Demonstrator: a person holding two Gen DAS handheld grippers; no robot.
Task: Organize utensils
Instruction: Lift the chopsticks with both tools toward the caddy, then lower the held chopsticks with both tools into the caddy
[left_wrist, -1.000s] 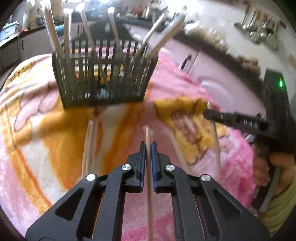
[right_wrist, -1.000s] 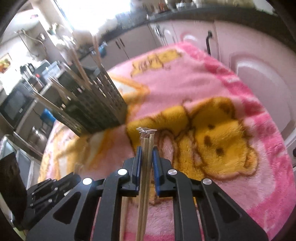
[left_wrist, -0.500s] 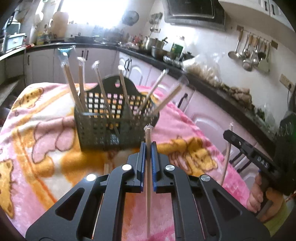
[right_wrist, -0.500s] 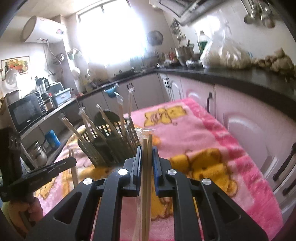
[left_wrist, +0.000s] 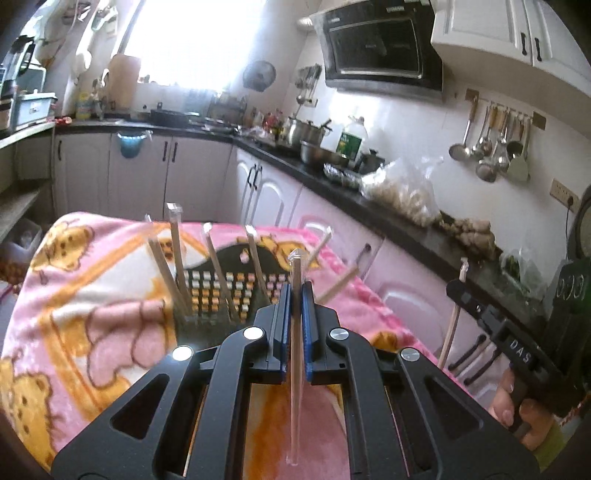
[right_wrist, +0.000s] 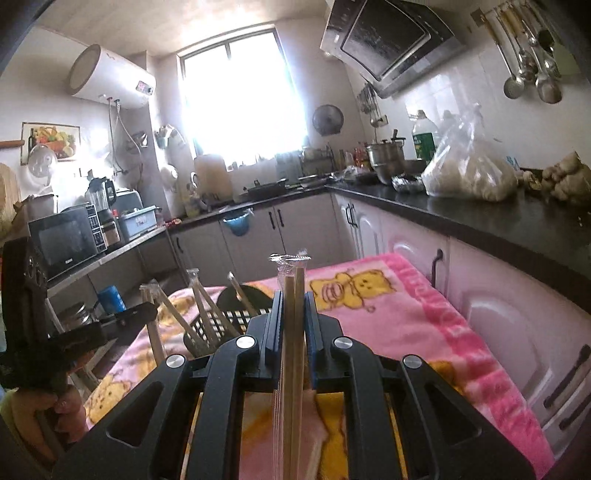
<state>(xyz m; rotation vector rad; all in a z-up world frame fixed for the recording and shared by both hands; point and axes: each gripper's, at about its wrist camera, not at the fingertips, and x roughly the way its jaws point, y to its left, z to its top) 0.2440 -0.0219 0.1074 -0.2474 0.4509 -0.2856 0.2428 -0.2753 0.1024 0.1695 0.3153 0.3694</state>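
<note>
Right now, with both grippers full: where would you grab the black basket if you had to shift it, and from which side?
Judging by its shape, take the arched handle at the back of the basket, coming from above on the far side. The wrapped chopsticks fan out over the front and side rims, so a rim grip would likely knock them. Both the left gripper and right gripper hold chopsticks, so free one first.

A: We log a home kitchen: range hood, ladles hung on a wall rail, pots on the dark counter.

B: Agreed. We also note a microwave, a water heater, white cabinets.
</note>
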